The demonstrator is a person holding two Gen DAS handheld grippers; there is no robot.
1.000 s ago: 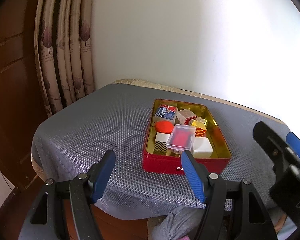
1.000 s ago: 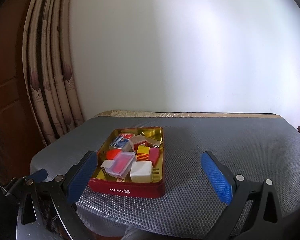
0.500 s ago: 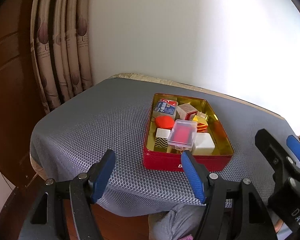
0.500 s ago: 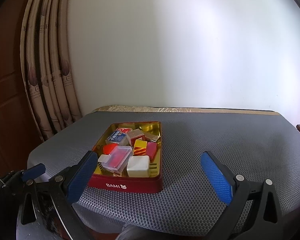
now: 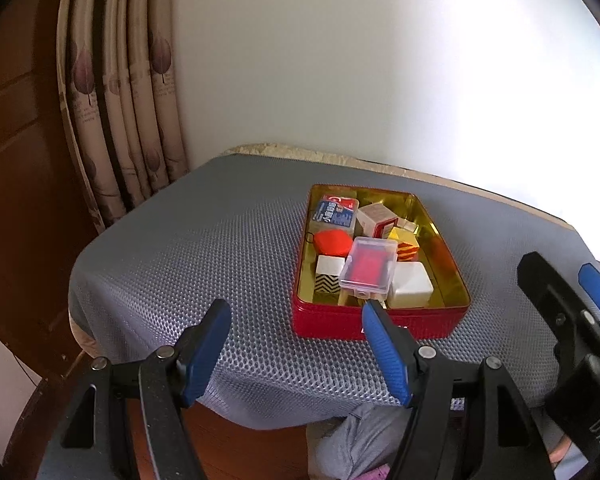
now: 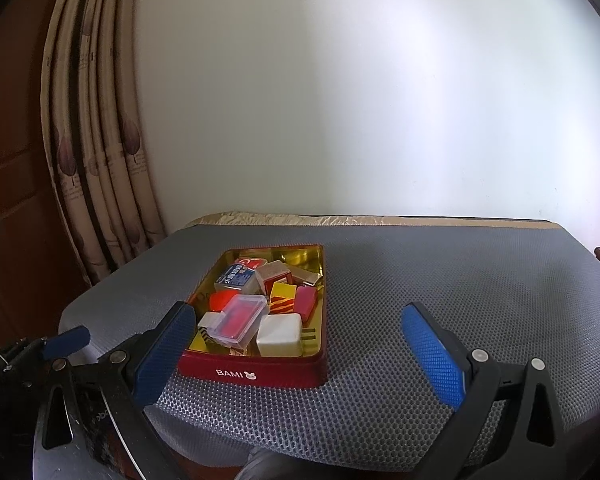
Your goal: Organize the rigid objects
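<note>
A red tin with a gold inside stands on the grey mesh-covered table. In it lie a clear plastic box with red contents, a white cube, a red-orange piece, a blue-and-red pack and a yellow-red block. My left gripper hovers open before the tin's near left corner, holding nothing. My right gripper is open and wide, just short of the tin, also with nothing in it. It shows at the right edge of the left wrist view.
Bare grey mat stretches to the right of the tin and to its left. A patterned curtain and dark wood panelling flank the table's left side. A white wall stands behind. A person's grey-clad leg shows under the near edge.
The left wrist view has drifted slightly. Both grippers keep the same opening, and the objects in the tin lie as before.
</note>
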